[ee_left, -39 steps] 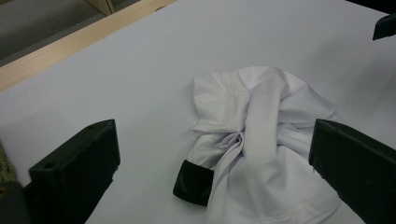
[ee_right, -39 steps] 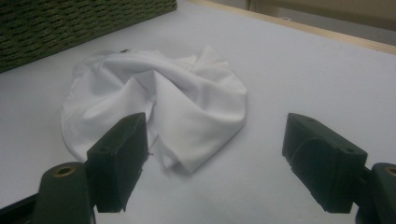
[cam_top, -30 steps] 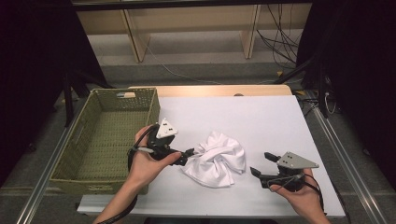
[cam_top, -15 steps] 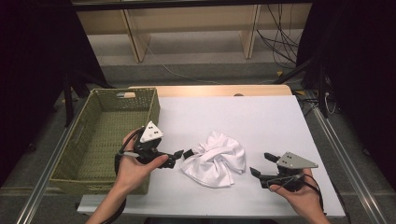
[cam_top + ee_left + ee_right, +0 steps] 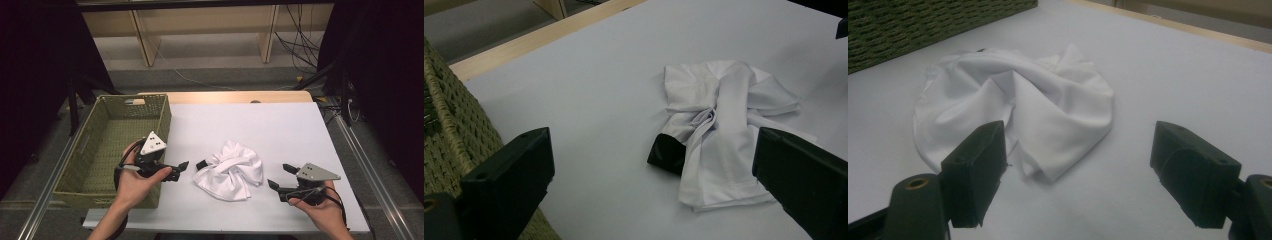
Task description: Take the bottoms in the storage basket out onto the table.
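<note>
Cloth [image 5: 230, 171] lies crumpled at frame centre on the counter [image 5: 280, 125]; left gripper [image 5: 180, 169] has drawn back lower left, fingers spread; right gripper [image 5: 280, 176] waits, fingers spread; no grasp begun.

High view is looking down over the table [image 5: 300, 130]; both gripper views are facing the cloth [image 5: 724, 130] close up, from opposite sides.

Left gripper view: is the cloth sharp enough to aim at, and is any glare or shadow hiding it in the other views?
Left gripper view: white cloth sharp, near jaws soft. Right gripper view: cloth clear, soft fold shadows, no glare. High view: table evenly lit, surroundings dark.
</note>
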A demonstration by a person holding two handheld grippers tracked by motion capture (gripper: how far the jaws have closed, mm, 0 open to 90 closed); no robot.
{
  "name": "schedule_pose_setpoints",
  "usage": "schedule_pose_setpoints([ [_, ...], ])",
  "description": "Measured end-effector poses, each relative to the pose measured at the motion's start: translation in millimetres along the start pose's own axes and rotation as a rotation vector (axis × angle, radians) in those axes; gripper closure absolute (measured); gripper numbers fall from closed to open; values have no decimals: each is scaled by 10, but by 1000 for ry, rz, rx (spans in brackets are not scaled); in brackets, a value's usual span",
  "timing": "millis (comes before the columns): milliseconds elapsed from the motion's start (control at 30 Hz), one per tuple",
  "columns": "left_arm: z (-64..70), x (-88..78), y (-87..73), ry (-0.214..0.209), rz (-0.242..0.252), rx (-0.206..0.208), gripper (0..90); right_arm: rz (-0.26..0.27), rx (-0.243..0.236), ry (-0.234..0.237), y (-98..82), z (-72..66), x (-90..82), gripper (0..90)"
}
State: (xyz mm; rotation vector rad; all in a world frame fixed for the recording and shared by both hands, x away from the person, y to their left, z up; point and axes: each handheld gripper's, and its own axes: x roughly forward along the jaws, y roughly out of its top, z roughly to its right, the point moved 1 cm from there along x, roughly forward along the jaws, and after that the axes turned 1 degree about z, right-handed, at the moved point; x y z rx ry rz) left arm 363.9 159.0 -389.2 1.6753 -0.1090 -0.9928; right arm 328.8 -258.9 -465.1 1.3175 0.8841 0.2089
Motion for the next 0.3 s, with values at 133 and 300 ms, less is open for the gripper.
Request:
schedule_pose_setpoints([
  [133, 1, -9, 1, 5, 0, 4, 32, -3, 5, 0, -3, 0, 2, 235],
  [300, -7, -9, 4, 10, -1, 4, 32, -2, 2, -3, -5, 9, 0, 235],
])
